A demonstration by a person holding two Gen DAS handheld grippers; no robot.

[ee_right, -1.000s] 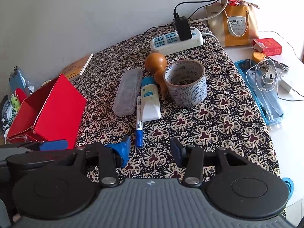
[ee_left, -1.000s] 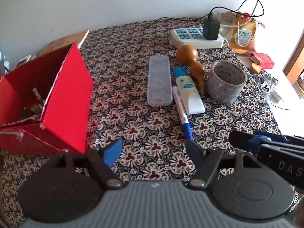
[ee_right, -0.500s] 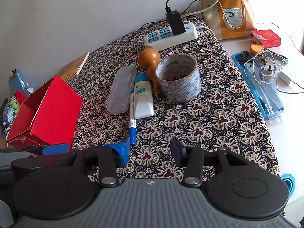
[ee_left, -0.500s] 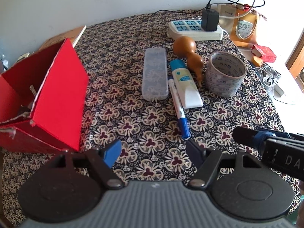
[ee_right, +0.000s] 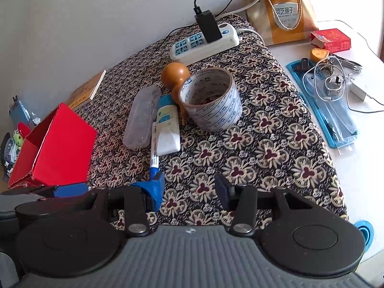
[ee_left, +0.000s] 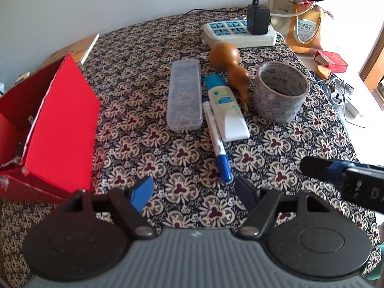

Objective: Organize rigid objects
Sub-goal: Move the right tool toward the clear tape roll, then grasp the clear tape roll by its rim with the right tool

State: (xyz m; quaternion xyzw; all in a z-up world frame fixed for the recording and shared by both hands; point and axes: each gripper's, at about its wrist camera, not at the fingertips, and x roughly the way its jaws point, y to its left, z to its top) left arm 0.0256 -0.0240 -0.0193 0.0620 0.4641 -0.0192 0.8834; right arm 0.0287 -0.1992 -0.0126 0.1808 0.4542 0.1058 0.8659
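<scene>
On the flowered cloth lie a clear plastic case point(ee_left: 184, 96), a blue-capped marker point(ee_left: 217, 144), a white tube with a blue cap point(ee_left: 225, 105), a brown gourd point(ee_left: 230, 64) and a tape roll point(ee_left: 279, 91). A red box point(ee_left: 60, 132) stands open at the left. My left gripper point(ee_left: 193, 187) hovers open in front of the marker's tip, with nothing between its fingers. My right gripper point(ee_right: 189, 187) is open and empty too. The marker point(ee_right: 154, 153) runs down behind its left finger, and the tape roll point(ee_right: 211, 100) is farther ahead.
A white power strip point(ee_left: 240, 33) with a black charger and cables lies at the back of the cloth. A paper gift bag point(ee_right: 283, 14), a small red pack point(ee_right: 331, 39) and a blue pouch with cables point(ee_right: 324, 103) fill the white table on the right. A book point(ee_right: 86, 88) lies behind the red box point(ee_right: 55, 148).
Both grippers have crept slightly closer to the row of objects. In the right wrist view the marker's tip has slid behind the left finger. Both jaws stand as wide as before.
</scene>
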